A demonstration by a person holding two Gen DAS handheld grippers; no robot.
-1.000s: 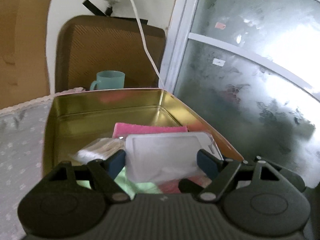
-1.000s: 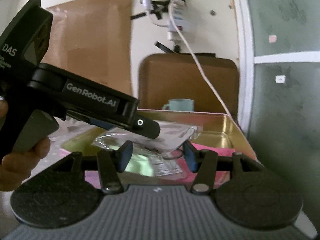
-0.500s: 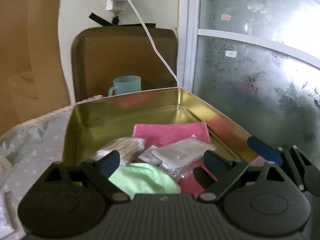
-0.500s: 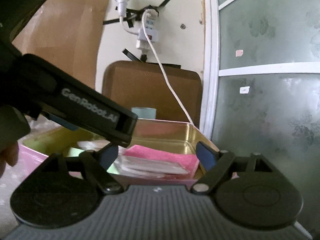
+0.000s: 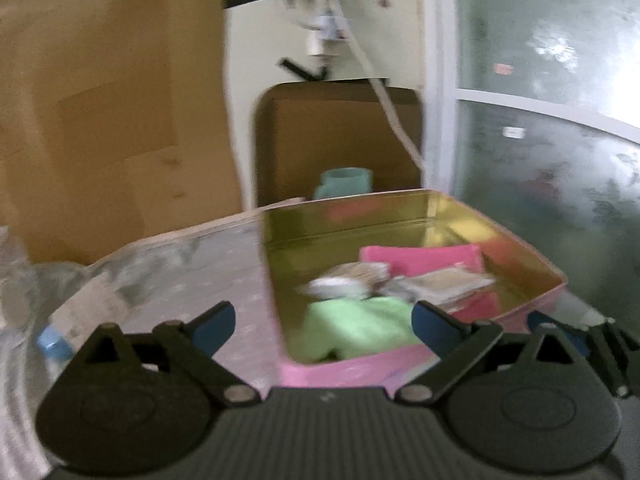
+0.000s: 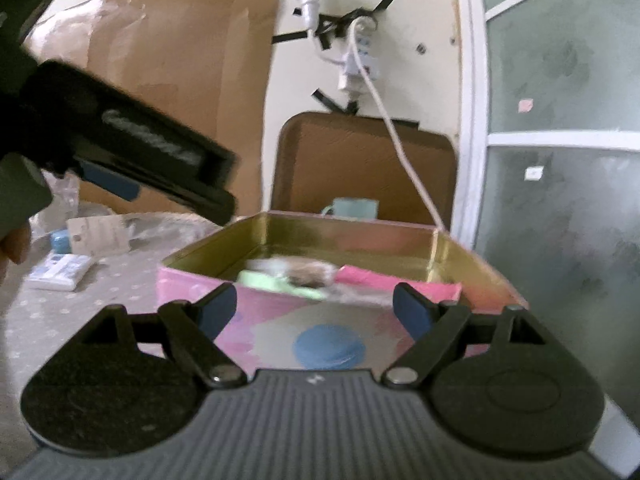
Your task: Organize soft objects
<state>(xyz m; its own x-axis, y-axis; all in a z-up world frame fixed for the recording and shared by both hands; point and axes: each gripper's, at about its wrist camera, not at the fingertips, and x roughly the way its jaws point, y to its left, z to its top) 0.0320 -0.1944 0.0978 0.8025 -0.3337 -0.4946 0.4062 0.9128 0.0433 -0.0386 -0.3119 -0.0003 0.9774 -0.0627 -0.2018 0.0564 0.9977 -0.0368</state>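
Note:
A pink tin box with a gold inside (image 5: pixel 400 216) (image 6: pixel 192 292) stands on the table. It holds a green cloth (image 5: pixel 352 324) (image 6: pixel 264 280), a pink cloth (image 5: pixel 420 258) (image 6: pixel 380 280), a clear packet (image 5: pixel 436 284) and a crumpled clear bag (image 5: pixel 348 280). My left gripper (image 5: pixel 322 326) is open and empty, just short of the box's near left corner. It also shows in the right wrist view (image 6: pixel 120 152), raised at the left. My right gripper (image 6: pixel 314 312) is open and empty, in front of the box's near wall.
A teal mug (image 5: pixel 344 182) (image 6: pixel 354 208) and a brown chair back (image 5: pixel 336 140) stand behind the box. A clear bottle with a blue cap (image 5: pixel 60 320) and a small white-blue pack (image 6: pixel 60 270) lie on the dotted tablecloth at the left. A frosted glass door (image 5: pixel 540 140) is at the right.
Both grippers have let go of the clear packet, opened and pulled back from the box. The packet now lies in the box. The left gripper has swung to the left.

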